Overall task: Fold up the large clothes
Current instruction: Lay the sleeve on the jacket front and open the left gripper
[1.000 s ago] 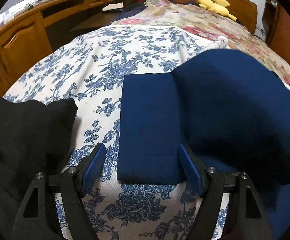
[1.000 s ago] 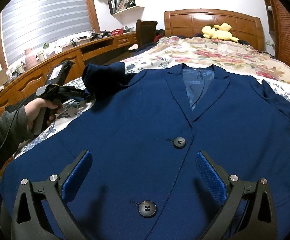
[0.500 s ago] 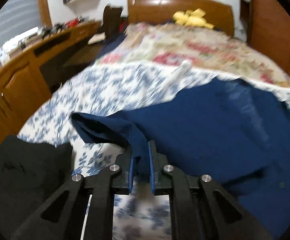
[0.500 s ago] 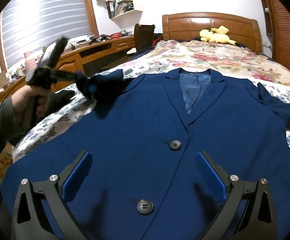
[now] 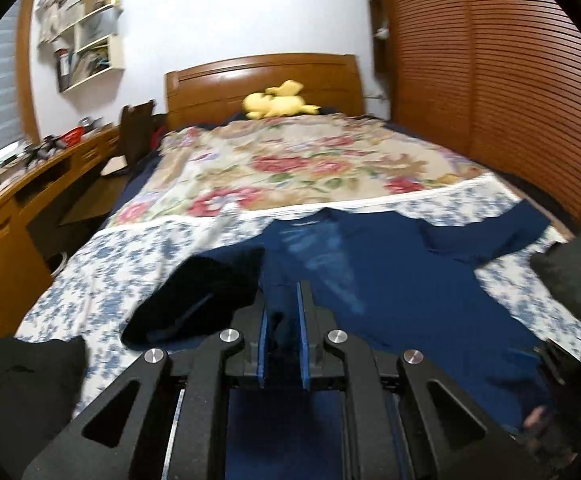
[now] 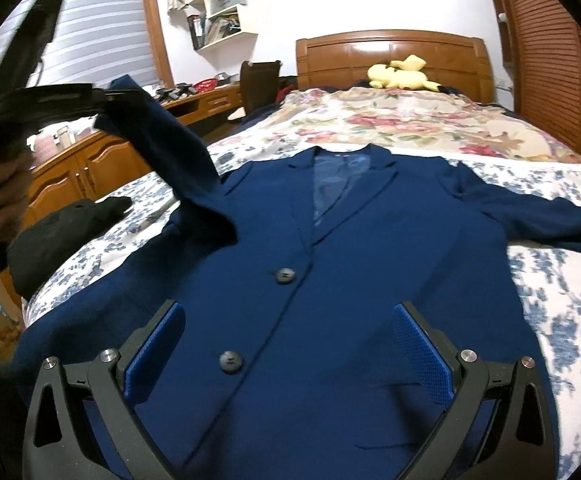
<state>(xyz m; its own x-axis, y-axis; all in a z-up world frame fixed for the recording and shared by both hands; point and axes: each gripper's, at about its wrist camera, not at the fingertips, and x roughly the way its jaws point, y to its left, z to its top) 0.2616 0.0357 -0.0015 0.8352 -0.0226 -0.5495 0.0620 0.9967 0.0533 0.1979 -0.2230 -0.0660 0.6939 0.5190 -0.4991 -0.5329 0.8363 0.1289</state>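
A navy blue blazer (image 6: pixel 330 264) lies face up on the bed, two dark buttons down its front, collar toward the headboard. My left gripper (image 5: pixel 283 304) is shut on the cuff of the blazer's left sleeve (image 6: pixel 170 148), which hangs lifted high above the bed. In the right wrist view a hand holds that left gripper (image 6: pixel 108 94) at upper left. My right gripper (image 6: pixel 286 344) hovers open over the blazer's lower front, nothing between its blue pads (image 6: pixel 418 356). The other sleeve (image 6: pixel 530 220) lies stretched out to the right.
A black garment (image 6: pixel 62 232) lies on the blue-flowered sheet (image 6: pixel 562 292) at the bed's left edge. A flowered quilt (image 5: pixel 290 168) and yellow plush toy (image 5: pixel 278 100) lie near the wooden headboard. A wooden desk and cabinets (image 5: pixel 18 208) run along the left; slatted doors (image 5: pixel 490 80) stand right.
My left gripper shut on the sleeve cuff and lifted it up off the bed, swinging toward the blazer's body. The right gripper stayed open, drifting slightly.
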